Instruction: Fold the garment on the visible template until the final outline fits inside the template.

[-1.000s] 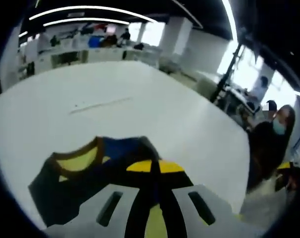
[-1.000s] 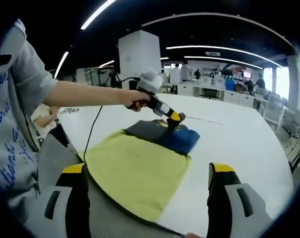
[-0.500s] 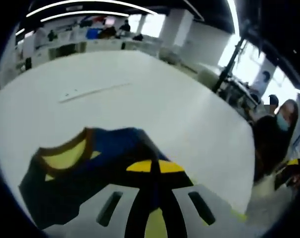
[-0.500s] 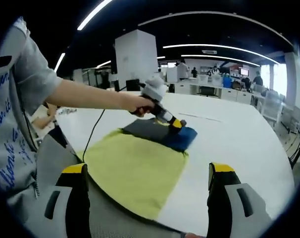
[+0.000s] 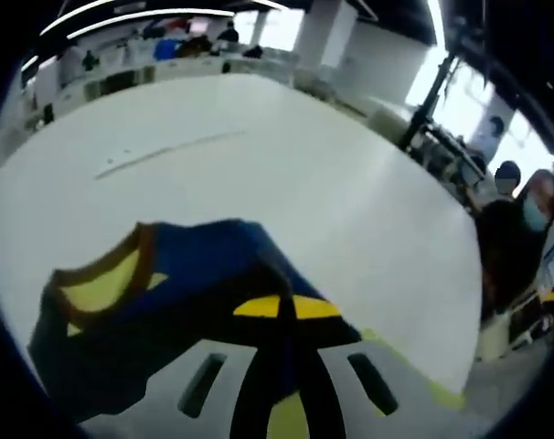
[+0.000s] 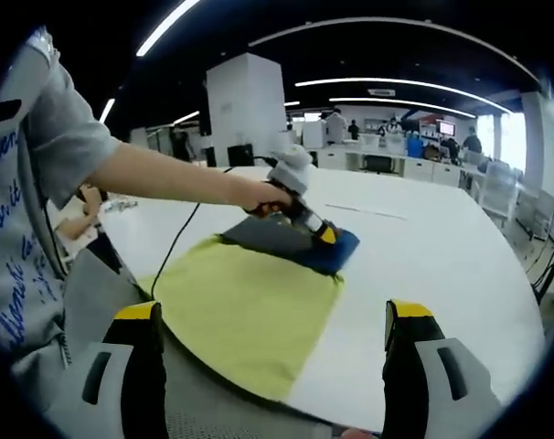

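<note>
Garment (image 6: 295, 240) lay folded, dark over yellow, on the white tabletop (image 6: 423, 247); the left gripper (image 6: 325, 234) pinched its blue edge, the right gripper (image 6: 272, 334) hung open.

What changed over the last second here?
The left gripper, shut on the garment, has drawn the navy fold a little further over the yellow template toward the person. The right gripper stays open, low and idle near the table edge.
</note>
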